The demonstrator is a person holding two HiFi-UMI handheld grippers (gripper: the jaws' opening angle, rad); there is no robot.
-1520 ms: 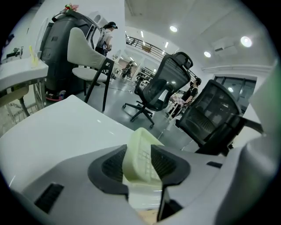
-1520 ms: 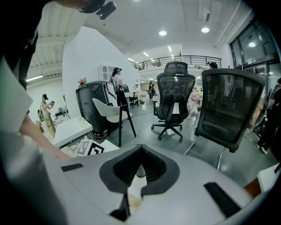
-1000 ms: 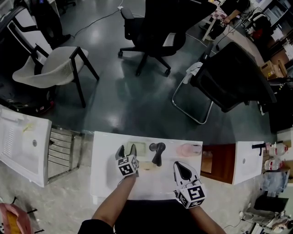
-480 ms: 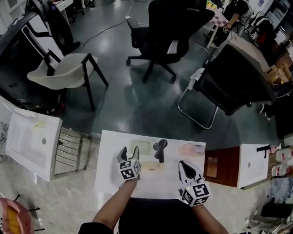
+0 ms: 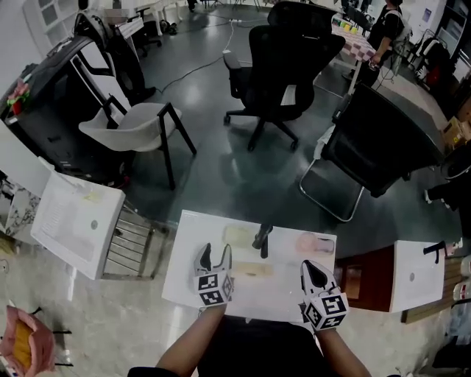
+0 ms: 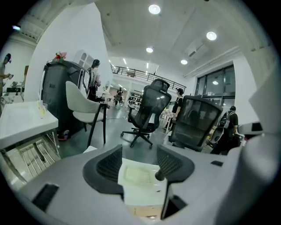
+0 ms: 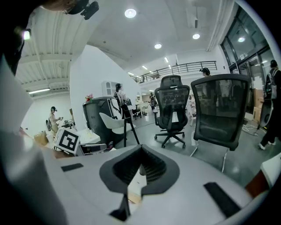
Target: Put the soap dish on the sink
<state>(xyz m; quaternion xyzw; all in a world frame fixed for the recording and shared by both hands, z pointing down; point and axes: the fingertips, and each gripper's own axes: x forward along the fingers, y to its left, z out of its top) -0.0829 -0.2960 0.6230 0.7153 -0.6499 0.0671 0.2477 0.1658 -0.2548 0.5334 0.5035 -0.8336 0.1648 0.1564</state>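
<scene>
Head view shows the pale green soap dish (image 5: 239, 235) lying on the sink (image 5: 182, 274) ledge beside the black faucet (image 5: 263, 239). The left gripper (image 5: 216, 252) gapes empty, the right gripper (image 5: 313, 268) is pinched closed. A careless left sweep could nudge the dish off.

This is an open-plan office or lab hall. Black swivel chairs (image 5: 283, 70) and a white shell chair (image 5: 129, 125) stand on a glossy grey floor (image 5: 221, 173). Overhead are recessed ceiling lights (image 6: 154, 9), with a mezzanine railing (image 7: 184, 68) far back and tall windows (image 6: 215, 83) at the right. Loose white sink units (image 5: 77, 221) sit at the near left and right.
</scene>
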